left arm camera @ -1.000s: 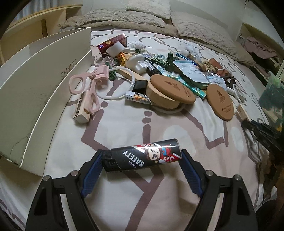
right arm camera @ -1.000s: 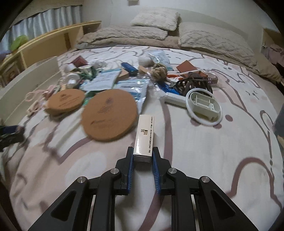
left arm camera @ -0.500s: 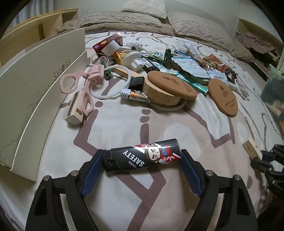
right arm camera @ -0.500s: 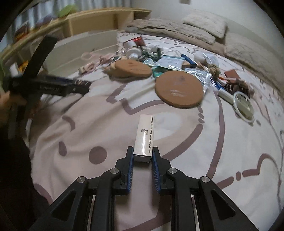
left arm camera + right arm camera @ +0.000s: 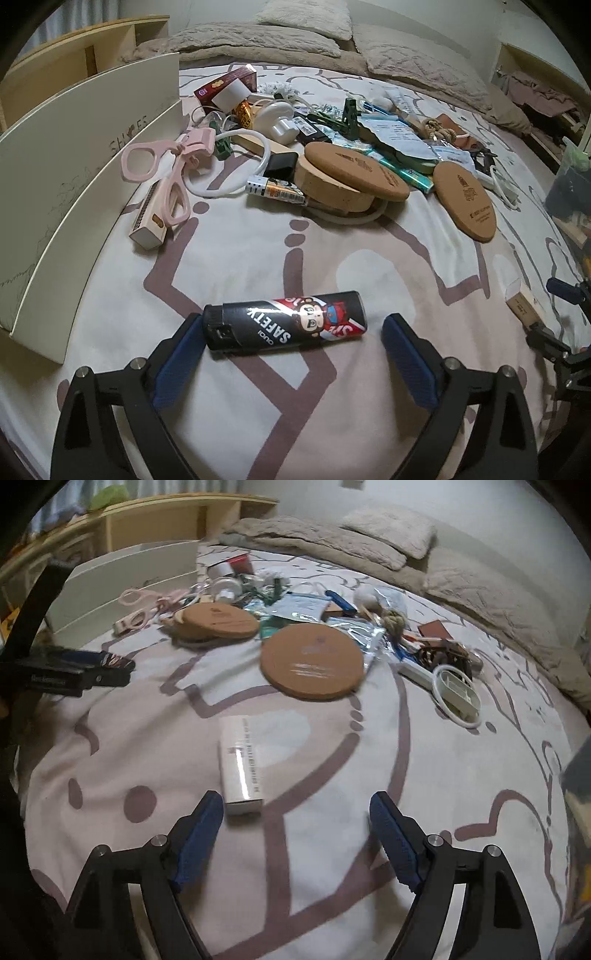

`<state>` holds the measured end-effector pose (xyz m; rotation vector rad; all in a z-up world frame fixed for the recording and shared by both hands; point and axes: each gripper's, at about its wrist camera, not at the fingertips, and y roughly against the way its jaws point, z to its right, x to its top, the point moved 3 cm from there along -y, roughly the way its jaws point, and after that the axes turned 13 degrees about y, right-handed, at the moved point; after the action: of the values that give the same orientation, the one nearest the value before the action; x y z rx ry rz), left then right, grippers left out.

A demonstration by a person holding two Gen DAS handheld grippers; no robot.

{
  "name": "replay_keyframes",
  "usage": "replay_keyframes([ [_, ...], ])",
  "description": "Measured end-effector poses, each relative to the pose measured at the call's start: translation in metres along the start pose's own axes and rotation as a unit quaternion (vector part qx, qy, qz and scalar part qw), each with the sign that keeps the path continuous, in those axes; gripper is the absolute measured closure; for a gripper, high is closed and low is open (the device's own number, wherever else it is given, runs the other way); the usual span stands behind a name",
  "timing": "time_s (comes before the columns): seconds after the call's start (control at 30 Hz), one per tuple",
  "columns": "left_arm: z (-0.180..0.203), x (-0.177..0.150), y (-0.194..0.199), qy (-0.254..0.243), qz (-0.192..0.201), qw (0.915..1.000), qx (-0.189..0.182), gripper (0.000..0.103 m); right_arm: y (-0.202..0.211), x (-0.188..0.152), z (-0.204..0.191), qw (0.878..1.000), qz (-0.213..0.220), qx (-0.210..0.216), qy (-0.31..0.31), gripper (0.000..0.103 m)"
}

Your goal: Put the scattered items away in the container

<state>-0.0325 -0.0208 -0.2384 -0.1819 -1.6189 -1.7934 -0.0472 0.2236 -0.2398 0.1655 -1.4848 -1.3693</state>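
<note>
The left gripper (image 5: 291,347) had just been opening; its jaws stood spread, the black lighter (image 5: 284,326) lying between them on the bedspread (image 5: 240,258), touching the left pad but clear of the right. The right gripper (image 5: 295,834) had also just been opening, and the small white box (image 5: 240,764) lay loose by its left finger. The white shoebox (image 5: 85,147) stood at far left.
</note>
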Motion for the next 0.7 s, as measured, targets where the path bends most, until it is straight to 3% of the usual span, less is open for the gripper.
replay_keyframes([
  [0.4, 0.002, -0.001, -0.004, 0.031, 0.019, 0.9993, 0.011, 0.0, -0.017, -0.007, 0.05, 0.991, -0.022, -0.018, -0.127, 0.021],
  [0.6, -0.003, 0.0, -0.004, 0.066, 0.034, 0.9972, 0.006, 0.0, -0.015, -0.008, 0.044, 0.993, -0.019, -0.013, -0.114, 0.021],
  [0.7, -0.001, -0.002, -0.004, 0.068, 0.046, 0.9965, 0.013, 0.0, -0.013, -0.01, 0.029, 0.997, -0.017, 0.016, -0.077, 0.013],
])
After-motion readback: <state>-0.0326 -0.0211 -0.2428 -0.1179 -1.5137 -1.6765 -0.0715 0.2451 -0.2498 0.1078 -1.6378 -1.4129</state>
